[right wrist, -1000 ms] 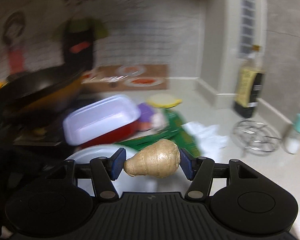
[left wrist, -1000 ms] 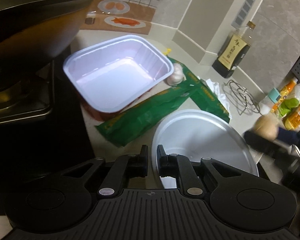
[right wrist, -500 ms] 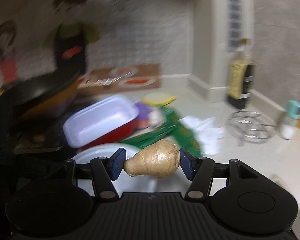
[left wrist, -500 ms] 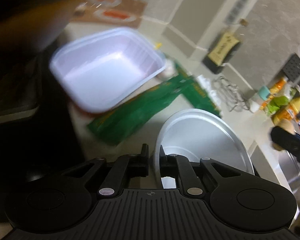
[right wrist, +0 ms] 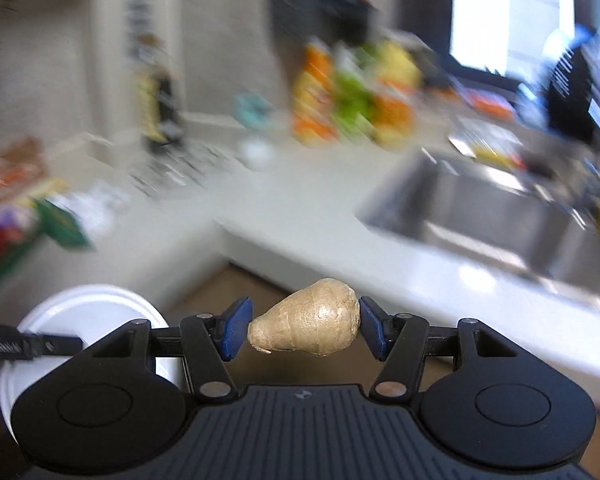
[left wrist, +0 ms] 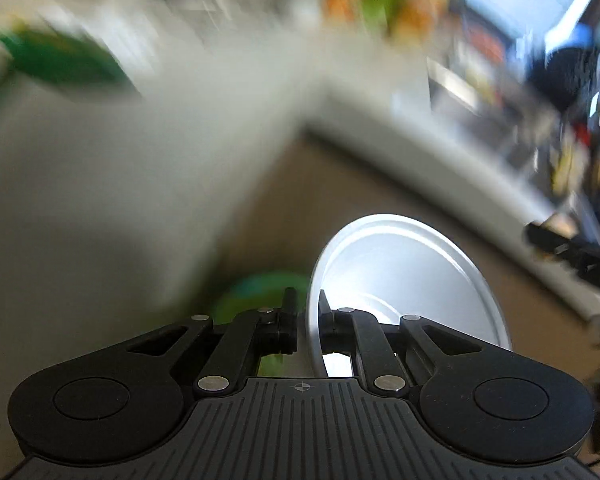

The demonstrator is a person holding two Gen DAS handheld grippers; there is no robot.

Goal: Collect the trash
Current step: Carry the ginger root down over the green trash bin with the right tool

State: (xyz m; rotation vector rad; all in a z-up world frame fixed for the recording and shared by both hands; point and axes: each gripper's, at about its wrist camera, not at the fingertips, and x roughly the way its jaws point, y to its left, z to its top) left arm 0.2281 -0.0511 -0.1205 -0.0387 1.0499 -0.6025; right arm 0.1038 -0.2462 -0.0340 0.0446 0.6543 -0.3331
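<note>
My left gripper is shut on the rim of a white round plastic lid, held tilted past the counter's edge over the brown floor. That lid also shows at the lower left of the right wrist view, with the left gripper's dark finger reaching in from the left. My right gripper is shut on a beige piece of ginger, gripped end to end between the blue pads, also off the counter. A blurred green round shape lies below the left gripper.
The white counter runs in an L, with a steel sink at the right. Bottles and bright packets stand at the back. Green wrappers and a red-and-white tray lie at the left. Everything beyond the grippers is motion-blurred.
Both views have swung right, away from the stove and trays to the counter's corner and the sink. Lid and ginger stay gripped and now hang over the floor.
</note>
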